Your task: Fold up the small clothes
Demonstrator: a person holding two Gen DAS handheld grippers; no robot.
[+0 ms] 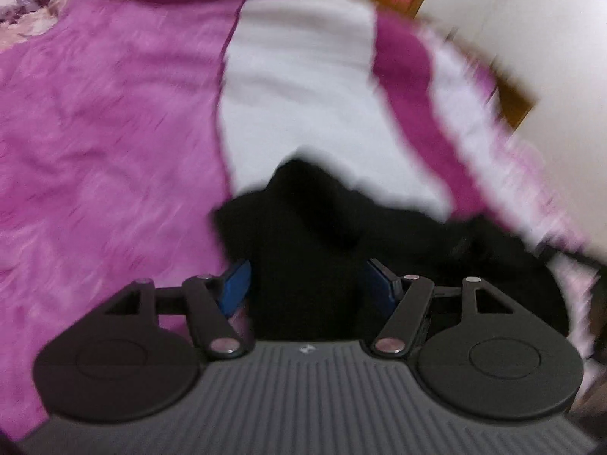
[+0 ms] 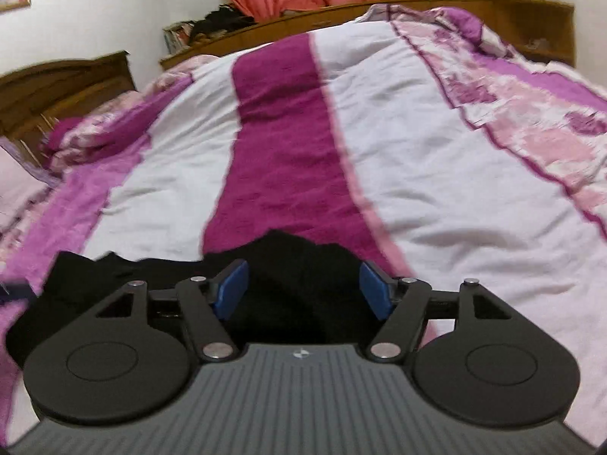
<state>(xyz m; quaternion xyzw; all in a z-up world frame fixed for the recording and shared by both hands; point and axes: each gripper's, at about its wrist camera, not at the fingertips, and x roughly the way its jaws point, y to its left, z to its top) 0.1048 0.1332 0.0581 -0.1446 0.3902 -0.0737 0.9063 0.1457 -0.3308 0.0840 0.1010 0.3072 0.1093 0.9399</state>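
Left gripper (image 1: 305, 284): jaws spread wide, blue pads (image 1: 236, 284) well apart. The black garment (image 1: 303, 235) fills the gap between them and runs forward past the fingertips. Whether the cloth touches either pad cannot be told; the pads are not pressed together on it. From this gripper the garment also spreads away to the right, where a darker mass lies just beyond the right finger linkage. The left-wrist view is heavily motion-blurred.

Right gripper (image 2: 305, 288): jaws likewise wide, blue pads (image 2: 233, 288) set apart, with black cloth (image 2: 299, 265) between them. Here the garment reaches only a little way ahead of the fingertips, ending in an uneven, peaked edge. It extends far to the left of this gripper, beyond the left linkage, as a low flat band.

Garment appearance: solid black, matte, soft, no print or seams discernible. Its outline is irregular and rumpled, not squared off. Type of clothing cannot be determined; the grippers' bodies hide the near part.

Support: garment lies on a bedspread (image 2: 436, 174) striped in white, magenta and floral pink. Ahead of the right gripper, a magenta stripe (image 2: 280, 144) runs straight away from the garment's front edge. In the left-wrist view the same bedding (image 1: 106, 121) appears mostly lilac-pink to the left of the gripper and white ahead.
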